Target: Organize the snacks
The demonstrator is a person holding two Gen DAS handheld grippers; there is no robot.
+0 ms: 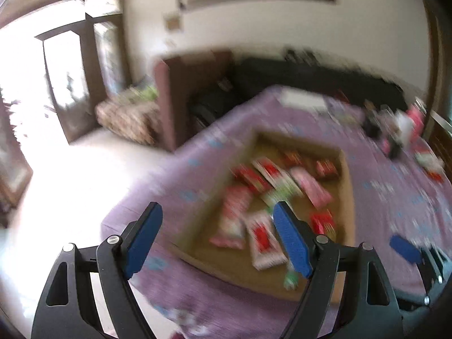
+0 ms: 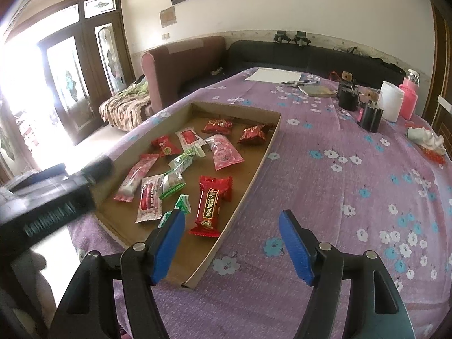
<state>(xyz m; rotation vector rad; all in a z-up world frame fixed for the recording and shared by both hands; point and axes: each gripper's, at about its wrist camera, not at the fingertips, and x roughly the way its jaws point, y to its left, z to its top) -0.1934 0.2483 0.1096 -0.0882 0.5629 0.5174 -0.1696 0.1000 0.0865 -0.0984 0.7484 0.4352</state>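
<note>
At the bottom of the right wrist view the right gripper (image 2: 231, 243) stands wide apart with nothing between its blue pads, hanging over the purple flowered cloth (image 2: 325, 197) just past the near corner of the cardboard tray (image 2: 248, 180). Low in the left wrist view, which is badly smeared, the left gripper (image 1: 217, 237) is likewise spread and empty, above the tray's near left edge.

The snacks all lie loose inside the tray, in the middle of the frame: a large red packet (image 2: 210, 206) nearest, green wrappers (image 2: 172, 182) and red-and-white packets (image 2: 149, 197) left of it, a pink packet (image 2: 223, 152) and small red ones (image 2: 217, 125) further back. None lies on the cloth that I can see.

That scatter fits either snacks gathered into the tray or snacks waiting to be sorted, so the step cannot be settled. Any next grasp would call for a flat, crinkly wrapper pinched by its edge.

Furthest back, upper right, stand black cups (image 2: 370, 117), a white jar (image 2: 391, 100) and a pink bottle (image 2: 408, 99).
</note>
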